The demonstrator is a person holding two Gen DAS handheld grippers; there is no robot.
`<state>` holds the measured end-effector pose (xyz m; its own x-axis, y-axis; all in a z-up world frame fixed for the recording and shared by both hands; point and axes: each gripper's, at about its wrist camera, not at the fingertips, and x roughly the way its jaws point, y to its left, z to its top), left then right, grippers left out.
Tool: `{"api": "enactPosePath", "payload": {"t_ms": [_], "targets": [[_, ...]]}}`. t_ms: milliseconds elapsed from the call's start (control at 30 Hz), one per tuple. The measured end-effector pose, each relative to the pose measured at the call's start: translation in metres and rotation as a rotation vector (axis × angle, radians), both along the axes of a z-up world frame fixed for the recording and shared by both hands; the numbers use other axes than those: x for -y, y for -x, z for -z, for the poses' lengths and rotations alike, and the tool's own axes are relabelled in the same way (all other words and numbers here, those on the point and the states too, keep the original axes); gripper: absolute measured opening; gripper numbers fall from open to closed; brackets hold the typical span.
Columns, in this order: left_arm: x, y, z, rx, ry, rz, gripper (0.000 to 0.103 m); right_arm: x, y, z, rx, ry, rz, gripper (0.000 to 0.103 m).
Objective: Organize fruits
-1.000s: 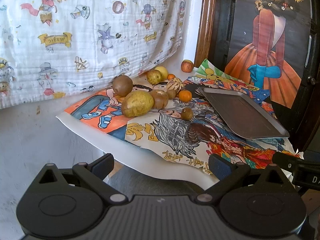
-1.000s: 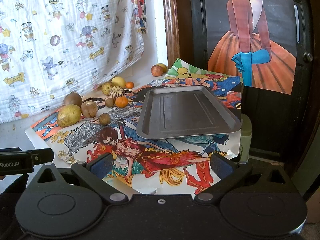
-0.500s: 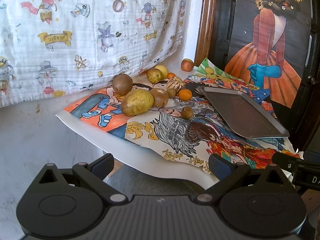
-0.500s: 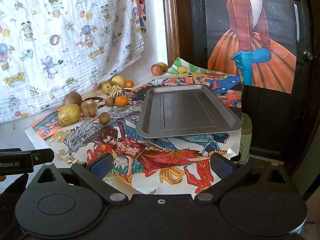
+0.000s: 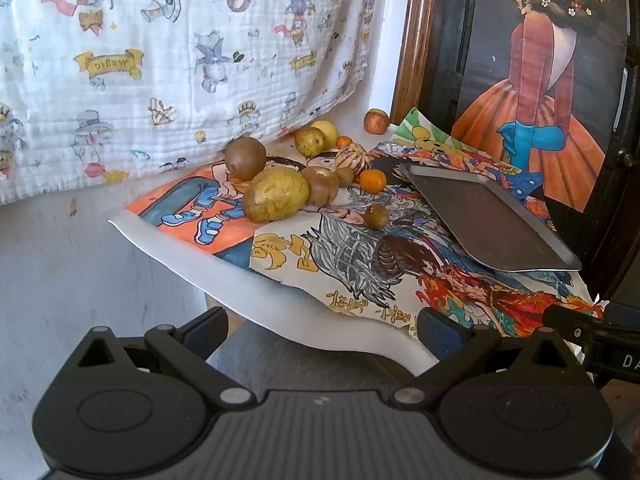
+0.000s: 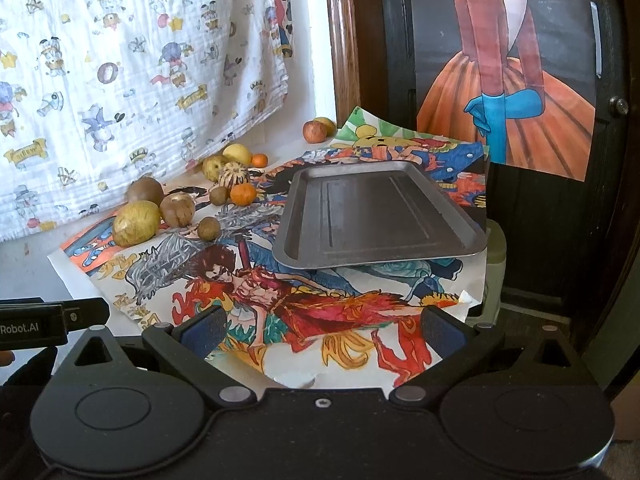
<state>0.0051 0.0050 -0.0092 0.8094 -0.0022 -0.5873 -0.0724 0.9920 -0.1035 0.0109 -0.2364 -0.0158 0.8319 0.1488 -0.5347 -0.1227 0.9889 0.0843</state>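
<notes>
nothing is sorted yet: your tray (image 6: 376, 216) sits bare near the bench's right edge, while every fruit, from the big yellow fruit (image 5: 276, 199) to the orange (image 5: 373, 181), lies clustered along the back-left edge by the cloth. your left hand-held gripper (image 5: 320, 330) and right hand-held gripper (image 6: 322, 330) both hang spread wide, holding nothing, short of the front edge.

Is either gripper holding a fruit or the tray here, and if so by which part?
Nothing is held. The left gripper and right gripper are both open with nothing between their fingers; the fruits and the tray lie untouched on the table.
</notes>
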Motion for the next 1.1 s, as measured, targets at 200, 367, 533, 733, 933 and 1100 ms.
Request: {"api": "enactPosePath", "payload": {"t_ms": [200,367,533,733,933,1100], "targets": [[-0.001,-0.004,0.003,-0.022,-0.004,-0.009,0.103,-0.002,-0.001,0.001,0.006,0.000,-0.001,0.103],[-0.006,-0.011,0.005,-0.030,0.000,-0.029,0.103,-0.006,-0.009,-0.002,0.029,-0.010,-0.048,0.103],[-0.021,-0.020,0.006,-0.031,0.007,-0.069,0.103,-0.019,-0.023,-0.013,0.073,0.033,-0.143,0.103],[-0.043,-0.041,0.002,-0.014,-0.005,-0.113,0.103,-0.033,-0.057,-0.043,0.122,0.066,-0.260,0.103],[-0.056,-0.066,-0.002,0.008,-0.059,-0.071,0.103,-0.048,-0.103,-0.072,0.117,0.057,-0.410,0.103],[-0.061,-0.089,-0.001,0.025,-0.121,-0.023,0.103,-0.063,-0.136,-0.079,0.114,0.081,-0.575,0.103]]}}
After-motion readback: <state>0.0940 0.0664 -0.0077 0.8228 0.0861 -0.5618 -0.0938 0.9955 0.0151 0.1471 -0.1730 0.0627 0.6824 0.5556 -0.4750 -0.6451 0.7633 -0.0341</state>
